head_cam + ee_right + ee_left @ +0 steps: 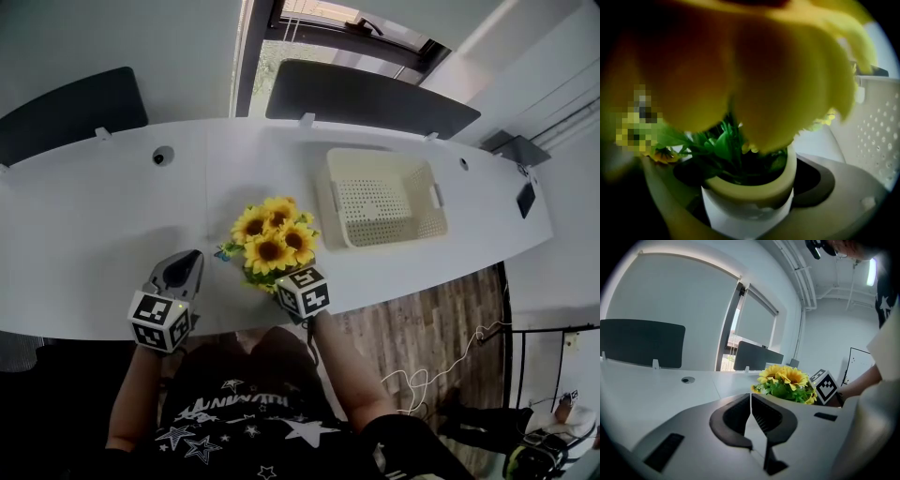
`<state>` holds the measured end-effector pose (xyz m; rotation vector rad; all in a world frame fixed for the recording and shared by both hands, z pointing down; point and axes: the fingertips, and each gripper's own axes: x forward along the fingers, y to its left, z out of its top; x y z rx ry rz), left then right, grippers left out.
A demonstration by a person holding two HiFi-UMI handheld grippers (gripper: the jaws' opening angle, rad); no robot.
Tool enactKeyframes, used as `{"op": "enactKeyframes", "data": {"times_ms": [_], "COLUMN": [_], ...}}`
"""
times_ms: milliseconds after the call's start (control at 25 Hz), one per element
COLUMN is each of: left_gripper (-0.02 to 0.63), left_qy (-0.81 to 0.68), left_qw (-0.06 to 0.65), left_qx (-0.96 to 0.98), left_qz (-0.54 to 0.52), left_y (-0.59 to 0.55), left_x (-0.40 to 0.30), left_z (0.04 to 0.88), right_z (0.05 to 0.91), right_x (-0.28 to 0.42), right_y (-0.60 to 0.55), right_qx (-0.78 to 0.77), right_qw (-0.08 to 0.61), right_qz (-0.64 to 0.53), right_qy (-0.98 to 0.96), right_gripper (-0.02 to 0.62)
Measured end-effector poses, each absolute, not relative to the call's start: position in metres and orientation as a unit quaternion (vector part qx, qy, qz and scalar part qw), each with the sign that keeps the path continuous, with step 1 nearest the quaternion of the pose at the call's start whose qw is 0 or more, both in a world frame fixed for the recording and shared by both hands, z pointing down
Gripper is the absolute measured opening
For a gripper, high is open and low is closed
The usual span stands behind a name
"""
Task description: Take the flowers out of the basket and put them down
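A bunch of yellow sunflowers (270, 239) with green leaves stands in a white pot with a cream rim (750, 197). My right gripper (286, 274) is shut on that pot, one jaw on each side, near the table's front edge. The blooms hide the pot in the head view. I cannot tell whether the pot rests on the table. The cream perforated basket (384, 197) sits to the right and farther back, with nothing in it. My left gripper (194, 255) is shut and holds nothing, just left of the flowers (785, 380).
The long white table (84, 234) has a round cable grommet (162, 156) at the back left. Dark partition panels (366, 94) line its far edge. The basket wall (876, 136) is close on the right of the pot. The person's torso is at the front edge.
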<state>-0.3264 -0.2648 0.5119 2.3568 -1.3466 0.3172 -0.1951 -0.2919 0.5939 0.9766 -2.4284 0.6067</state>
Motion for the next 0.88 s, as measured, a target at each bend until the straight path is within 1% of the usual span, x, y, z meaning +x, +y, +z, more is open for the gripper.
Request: {"op": "enactKeyframes", "data": {"times_ms": [880], "left_gripper": [0.017], "left_qy": [-0.474], "left_qw": [0.205], "left_qx": [0.849], "left_qz": [0.115], "left_y": [-0.245], "left_x": [-0.321], "left_z": [0.514], "right_z": [0.601], "right_x": [-0.206], "right_y": [-0.301], "right_qx": [0.417], "right_qw": [0.219], "right_qz": [0.158], "right_qy": [-0.868], "right_gripper": [0.515]}}
